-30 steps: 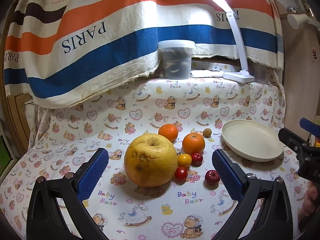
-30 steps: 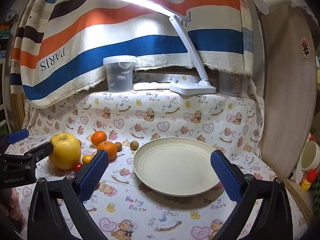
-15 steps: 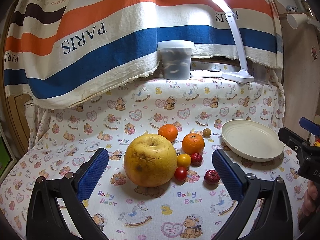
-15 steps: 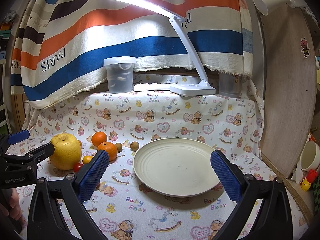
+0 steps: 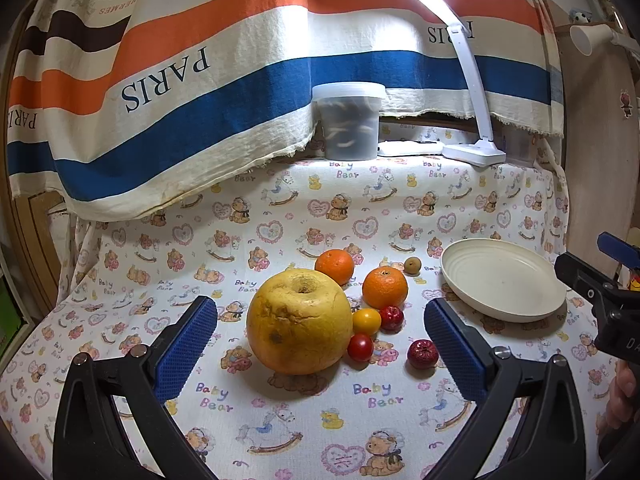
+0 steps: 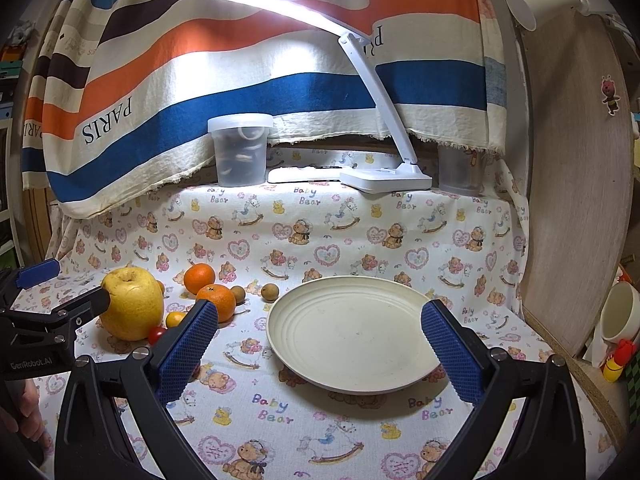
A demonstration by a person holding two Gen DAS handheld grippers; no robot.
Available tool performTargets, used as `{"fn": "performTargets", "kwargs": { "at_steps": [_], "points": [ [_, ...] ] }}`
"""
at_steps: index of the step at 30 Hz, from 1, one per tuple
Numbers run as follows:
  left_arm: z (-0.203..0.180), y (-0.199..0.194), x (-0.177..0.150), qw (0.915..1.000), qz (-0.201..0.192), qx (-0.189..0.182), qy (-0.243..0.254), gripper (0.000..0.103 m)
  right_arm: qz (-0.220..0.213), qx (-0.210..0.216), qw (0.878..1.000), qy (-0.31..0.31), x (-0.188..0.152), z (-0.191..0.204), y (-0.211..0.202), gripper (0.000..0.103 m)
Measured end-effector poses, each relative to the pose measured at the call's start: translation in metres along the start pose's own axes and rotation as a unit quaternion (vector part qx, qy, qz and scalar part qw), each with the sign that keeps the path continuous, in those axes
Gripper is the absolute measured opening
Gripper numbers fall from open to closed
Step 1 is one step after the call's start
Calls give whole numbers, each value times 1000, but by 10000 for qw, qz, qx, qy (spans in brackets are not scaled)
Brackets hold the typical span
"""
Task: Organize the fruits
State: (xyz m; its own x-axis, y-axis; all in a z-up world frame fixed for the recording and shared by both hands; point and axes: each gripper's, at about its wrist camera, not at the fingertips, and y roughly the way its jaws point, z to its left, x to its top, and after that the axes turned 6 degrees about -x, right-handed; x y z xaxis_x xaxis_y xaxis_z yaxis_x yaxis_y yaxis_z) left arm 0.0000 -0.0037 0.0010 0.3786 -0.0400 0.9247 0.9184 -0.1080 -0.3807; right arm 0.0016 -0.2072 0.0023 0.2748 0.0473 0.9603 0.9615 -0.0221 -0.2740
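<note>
Yellow pomelo (image 5: 299, 321) fills left view, left gripper (image 5: 320, 344) spread around it, untouched. Right view only: cup (image 6: 618, 316) past table edge; right gripper (image 6: 318, 350) spread over plate (image 6: 352, 332).

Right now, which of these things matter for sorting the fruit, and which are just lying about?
For the job: pomelo, two oranges, small tomatoes, cream plate.

Just lying about: desk lamp, lidded tub, striped cloth, mug.
</note>
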Motion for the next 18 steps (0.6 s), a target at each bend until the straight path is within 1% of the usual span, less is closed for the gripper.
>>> {"fn": "performTargets", "kwargs": {
  "at_steps": [18],
  "points": [
    [-1, -2, -2, 10000, -61, 4, 70, 103, -4, 6, 10000, 1, 0, 1, 0, 103]
  ]
}}
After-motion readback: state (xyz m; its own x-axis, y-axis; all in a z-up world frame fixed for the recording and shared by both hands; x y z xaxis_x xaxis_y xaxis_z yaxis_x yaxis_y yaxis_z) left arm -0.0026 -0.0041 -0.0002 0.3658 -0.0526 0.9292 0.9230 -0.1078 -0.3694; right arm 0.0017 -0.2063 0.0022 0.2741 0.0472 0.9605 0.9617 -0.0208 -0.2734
